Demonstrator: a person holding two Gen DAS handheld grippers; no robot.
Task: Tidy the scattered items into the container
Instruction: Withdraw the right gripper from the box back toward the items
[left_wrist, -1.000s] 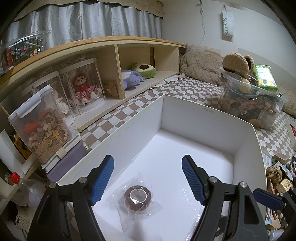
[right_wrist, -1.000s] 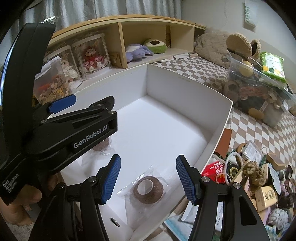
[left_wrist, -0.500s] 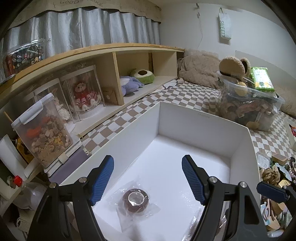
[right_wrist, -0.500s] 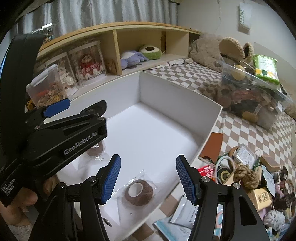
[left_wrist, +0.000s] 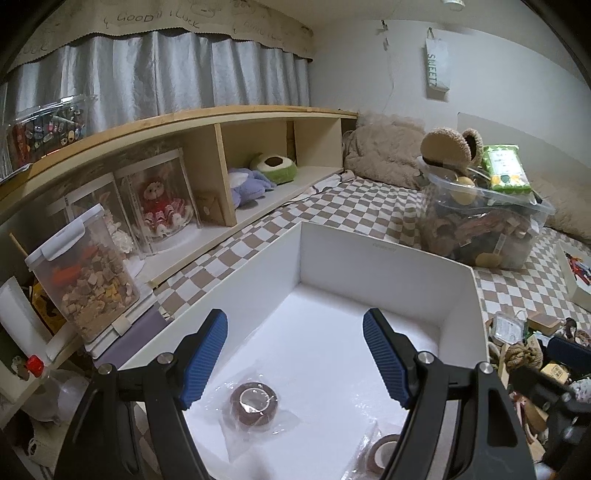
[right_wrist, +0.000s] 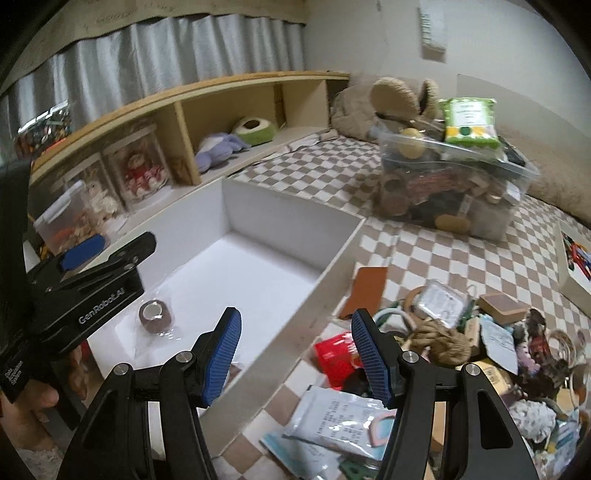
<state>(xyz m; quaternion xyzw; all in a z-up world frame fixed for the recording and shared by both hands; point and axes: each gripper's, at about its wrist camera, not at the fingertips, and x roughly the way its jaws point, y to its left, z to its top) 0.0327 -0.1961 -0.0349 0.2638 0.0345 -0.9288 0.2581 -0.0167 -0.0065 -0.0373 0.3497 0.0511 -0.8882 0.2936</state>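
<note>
Both tongs stand apart with nothing between their pads. The left tongs (left_wrist: 295, 354) hang over the white box (left_wrist: 369, 258), where a wrapped brown tape roll (left_wrist: 254, 403) lies just below them. The right tongs (right_wrist: 295, 354) sit above the box's right wall, with the scattered pile (right_wrist: 443, 343) on the checkered bed (right_wrist: 424, 251) ahead and to their right.

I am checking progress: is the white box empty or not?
Not empty. Two wrapped brown tape rolls lie on the white box floor; the rest is bare.
</note>
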